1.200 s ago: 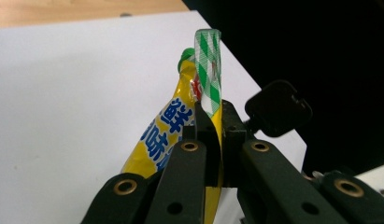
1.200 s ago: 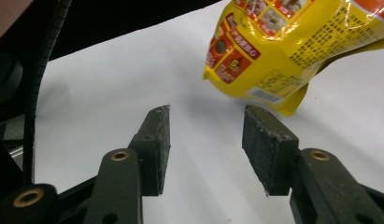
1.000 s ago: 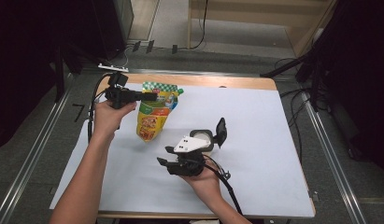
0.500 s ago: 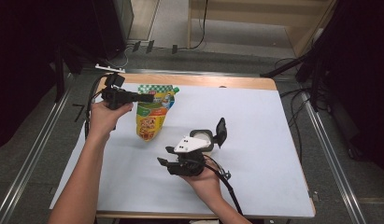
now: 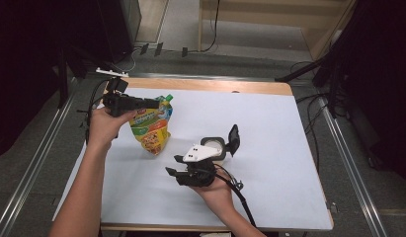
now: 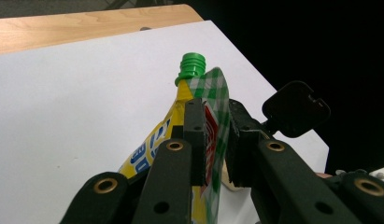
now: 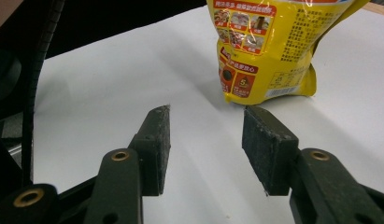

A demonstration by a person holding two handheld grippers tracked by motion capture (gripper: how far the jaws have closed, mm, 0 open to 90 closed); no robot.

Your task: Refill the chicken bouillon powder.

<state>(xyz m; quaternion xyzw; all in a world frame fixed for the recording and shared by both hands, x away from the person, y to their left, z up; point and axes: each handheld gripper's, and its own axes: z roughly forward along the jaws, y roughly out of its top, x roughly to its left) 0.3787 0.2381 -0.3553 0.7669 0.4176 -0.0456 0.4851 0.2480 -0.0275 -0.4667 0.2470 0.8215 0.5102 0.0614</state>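
**Left gripper at pouch top, right gripper idle**

Left gripper [image 5: 153, 103] is held level at the far left of the table [image 5: 289, 128], with its jaws reaching over the top edge of the sauce pouch [image 5: 150, 129]. In the left gripper view, the left gripper [image 6: 213, 135] has the pouch's [image 6: 213, 100] green-checked upper seam between its two jaws. One pad lies against the seam; a narrow gap shows at the other, so a firm clamp cannot be confirmed. These jaws have just been opening slightly, with the seam between them.

Pouch position: on the white table cover near the left hand [image 5: 102, 126], green cap [image 6: 192, 65] uppermost and pointing toward the table's far edge. The yellow printed body hangs below the jaws, its lower end toward the table's middle.

Right gripper [image 5: 230, 143] lies low over the table in the right hand [image 5: 218, 190], near the middle, pointing away from the person. In the right gripper view, the right gripper [image 7: 206, 140] stands about half open with bare table cover between its pads. The pouch's [image 7: 269, 51] bottom edge sits just beyond the pad tips, not touching them.
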